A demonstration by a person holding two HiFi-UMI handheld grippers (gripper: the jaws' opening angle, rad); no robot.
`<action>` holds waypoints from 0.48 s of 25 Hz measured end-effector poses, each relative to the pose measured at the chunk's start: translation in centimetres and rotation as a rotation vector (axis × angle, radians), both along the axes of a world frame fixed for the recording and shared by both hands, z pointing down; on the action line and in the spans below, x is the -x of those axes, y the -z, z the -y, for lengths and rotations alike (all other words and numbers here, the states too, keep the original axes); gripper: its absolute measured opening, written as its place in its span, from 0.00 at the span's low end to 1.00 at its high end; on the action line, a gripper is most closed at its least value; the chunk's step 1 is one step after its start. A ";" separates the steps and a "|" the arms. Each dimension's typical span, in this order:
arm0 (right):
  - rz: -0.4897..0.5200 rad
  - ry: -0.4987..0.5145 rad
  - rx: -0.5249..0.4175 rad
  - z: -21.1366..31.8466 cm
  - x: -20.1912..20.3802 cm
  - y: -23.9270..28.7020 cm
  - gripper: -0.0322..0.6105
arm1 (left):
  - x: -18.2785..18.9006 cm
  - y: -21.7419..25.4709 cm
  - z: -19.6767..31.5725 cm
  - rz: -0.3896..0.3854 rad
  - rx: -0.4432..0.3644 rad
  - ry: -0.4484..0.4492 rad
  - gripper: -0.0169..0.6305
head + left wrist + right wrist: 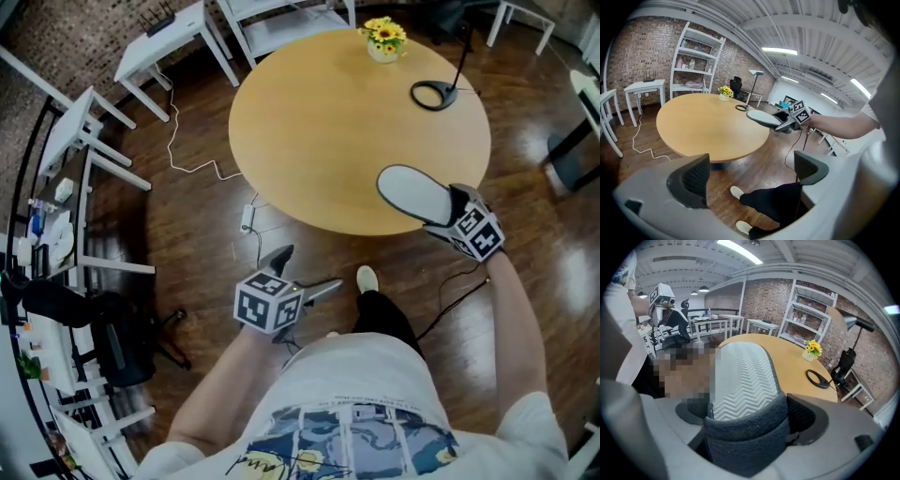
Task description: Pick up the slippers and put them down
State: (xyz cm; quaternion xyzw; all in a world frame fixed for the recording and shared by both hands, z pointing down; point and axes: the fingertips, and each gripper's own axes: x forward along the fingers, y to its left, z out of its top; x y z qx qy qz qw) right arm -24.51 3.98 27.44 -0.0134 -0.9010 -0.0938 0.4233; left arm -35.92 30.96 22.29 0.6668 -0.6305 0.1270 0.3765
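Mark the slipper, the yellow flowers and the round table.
slipper (412, 192): head view, on its pale flat face, near the middle.
yellow flowers (385, 35): head view, on the blooms.
round table (328, 131): head view, on the bare wooden top.

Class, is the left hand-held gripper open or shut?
Open. The left hand-held gripper shows both jaws wide apart, nothing between them.

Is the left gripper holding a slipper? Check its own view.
No: the fingers of the left gripper stand apart with nothing between them; the slipper sits in the right gripper.
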 end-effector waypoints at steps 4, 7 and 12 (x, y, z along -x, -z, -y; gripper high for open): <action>-0.022 -0.104 -0.012 -3.8 -8.6 -0.2 0.83 | -4.7 -2.2 -2.3 -0.027 0.020 -0.076 0.89; -0.061 -0.201 -0.005 -4.5 -15.5 -1.4 0.83 | -8.5 -2.7 -2.4 -0.039 0.043 -0.136 0.89; -0.073 -0.512 0.058 0.2 -26.4 -6.4 0.83 | -13.2 -2.9 1.4 -0.025 0.068 -0.224 0.89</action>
